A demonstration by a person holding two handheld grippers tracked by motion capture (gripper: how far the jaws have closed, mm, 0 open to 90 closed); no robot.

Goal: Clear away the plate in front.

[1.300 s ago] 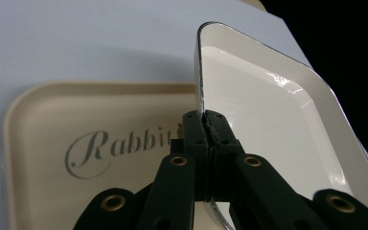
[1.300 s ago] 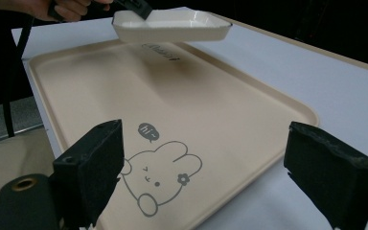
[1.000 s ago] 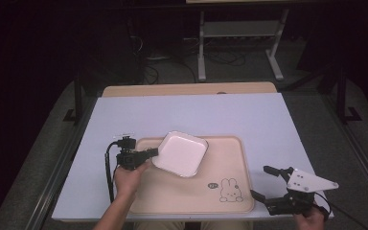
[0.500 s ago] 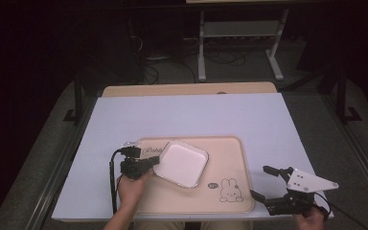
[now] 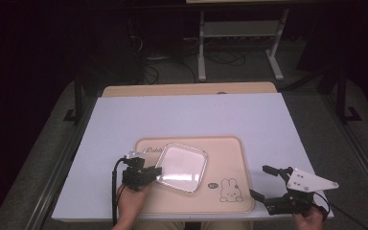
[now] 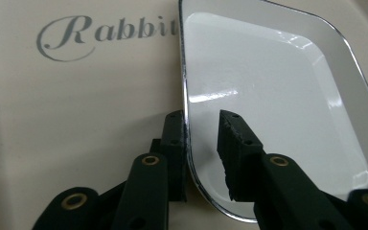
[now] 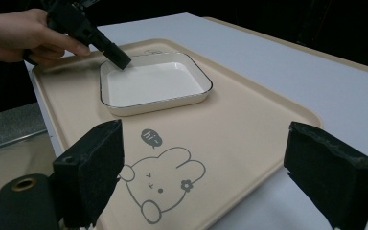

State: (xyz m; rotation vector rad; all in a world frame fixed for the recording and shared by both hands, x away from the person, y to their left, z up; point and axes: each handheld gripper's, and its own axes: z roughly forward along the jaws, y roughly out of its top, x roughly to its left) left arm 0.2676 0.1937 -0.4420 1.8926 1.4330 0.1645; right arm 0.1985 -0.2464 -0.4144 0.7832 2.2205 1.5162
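Note:
A white square plate [image 5: 182, 166] with a dark rim lies flat on the beige rabbit tray [image 5: 223, 149]. My left gripper [image 5: 158, 171] is at the plate's near-left corner. In the left gripper view its jaws have just been opening: they straddle the plate's [image 6: 268, 81] rim with a gap on the inner side, so the left gripper [image 6: 202, 139] is open. My right gripper [image 5: 258, 181] rests wide open at the tray's near-right corner with nothing between its jaws. In the right gripper view the right gripper [image 7: 211, 167] looks across the tray [image 7: 249, 120] to the plate [image 7: 153, 84] and the left gripper [image 7: 117, 57].
The tray sits at the near side of a white tabletop [image 5: 196, 115]. A rabbit drawing [image 5: 231, 189] marks the tray's near-right part. Beyond the table's far edge stands a metal frame [image 5: 239, 43] on a dark floor.
The plate, held tilted above the tray before, has come down toward the near side and now lies flat. The left gripper's jaws have parted at its rim. The right gripper has not moved.

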